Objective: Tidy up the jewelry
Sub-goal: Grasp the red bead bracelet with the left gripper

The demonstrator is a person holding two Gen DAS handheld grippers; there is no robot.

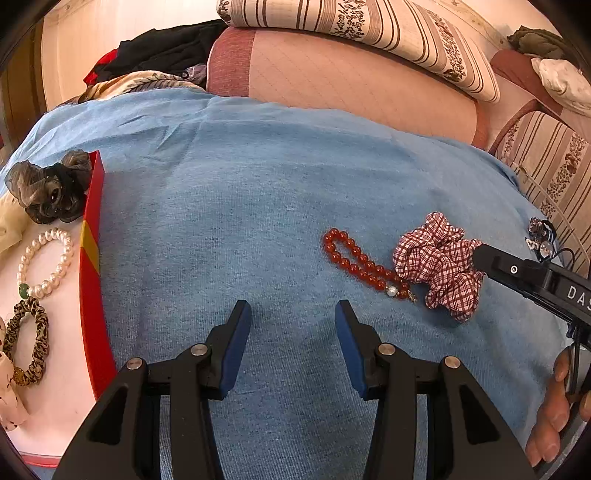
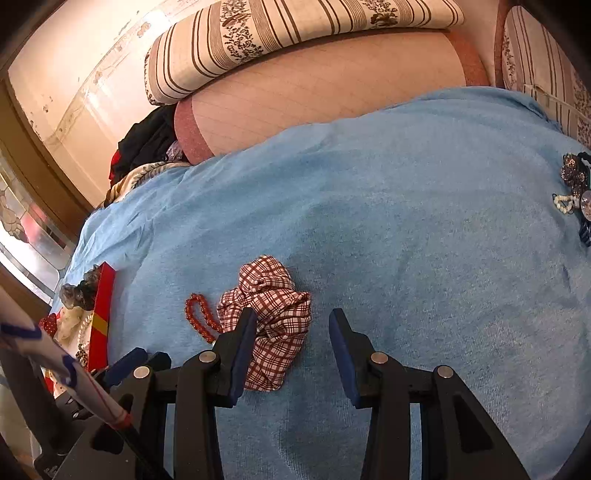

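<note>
A red-and-white plaid scrunchie (image 2: pixel 280 314) lies on the blue cloth (image 2: pixel 424 258), partly between the fingers of my right gripper (image 2: pixel 291 321). The jaws stand open; the scrunchie sits against the left finger and clear of the right pad. Left of it lies a red bead bracelet (image 2: pixel 201 314). In the left wrist view my left gripper (image 1: pixel 293 314) hovers open and empty over bare cloth, with the bead bracelet (image 1: pixel 364 267) and the scrunchie (image 1: pixel 439 262) ahead to its right. One finger (image 1: pixel 495 262) of the right gripper reaches the scrunchie's right side.
A red box (image 1: pixel 92 258) at the left holds a black gauze scrunchie (image 1: pixel 48 188), a pearl bracelet (image 1: pixel 44 264) and a leopard-print scrunchie (image 1: pixel 31 343). A dark beaded hair tie (image 2: pixel 574 184) lies at the cloth's far right. Striped pillows (image 1: pixel 369 29) lie behind.
</note>
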